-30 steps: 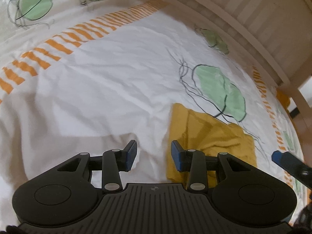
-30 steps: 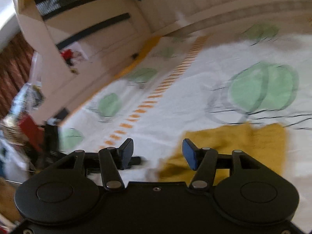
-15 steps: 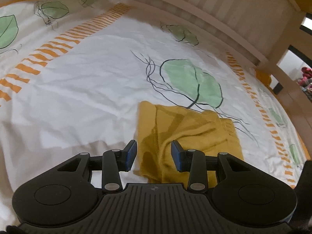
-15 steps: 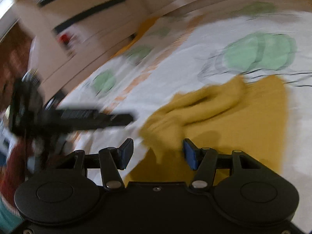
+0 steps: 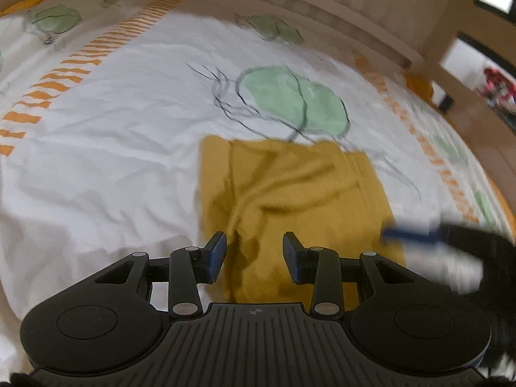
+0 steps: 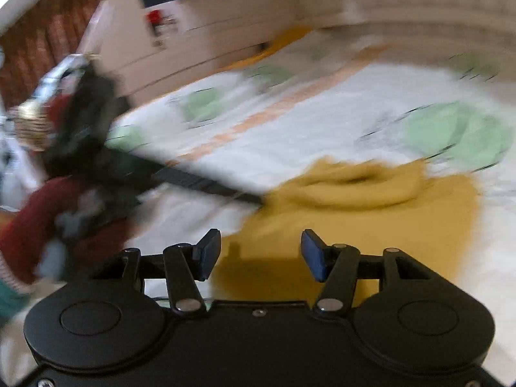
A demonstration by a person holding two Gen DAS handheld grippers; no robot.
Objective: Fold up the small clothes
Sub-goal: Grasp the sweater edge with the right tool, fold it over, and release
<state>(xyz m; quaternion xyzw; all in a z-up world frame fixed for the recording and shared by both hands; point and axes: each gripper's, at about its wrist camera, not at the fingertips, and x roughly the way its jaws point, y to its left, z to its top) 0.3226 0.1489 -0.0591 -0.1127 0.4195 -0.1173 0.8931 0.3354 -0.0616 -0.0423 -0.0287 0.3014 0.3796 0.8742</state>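
A mustard-yellow garment [image 5: 290,193] lies rumpled on the white bedsheet [image 5: 113,122], folded roughly into a rectangle. My left gripper [image 5: 253,258] is open and empty, just above the garment's near left edge. My right gripper [image 6: 258,254] is open and empty over the garment's near end [image 6: 371,225], which has a thick rolled fold across its far side. The right gripper's blue fingertip [image 5: 409,232] shows blurred at the garment's right edge in the left wrist view. The left gripper [image 6: 193,183] shows as a dark blurred bar in the right wrist view.
The sheet carries green leaf prints [image 5: 293,100] and orange dashed stripes [image 5: 64,77]. A pale wooden bed rail [image 5: 322,9] runs along the far side. White drawers [image 6: 200,25] and cluttered items [image 6: 29,122] stand beyond the bed's edge. A red sleeve [image 6: 38,213] is at the left.
Both grippers have moved in over the yellow garment, which now lies between each pair of fingers. The right gripper has come into the left wrist view. Both stay open.
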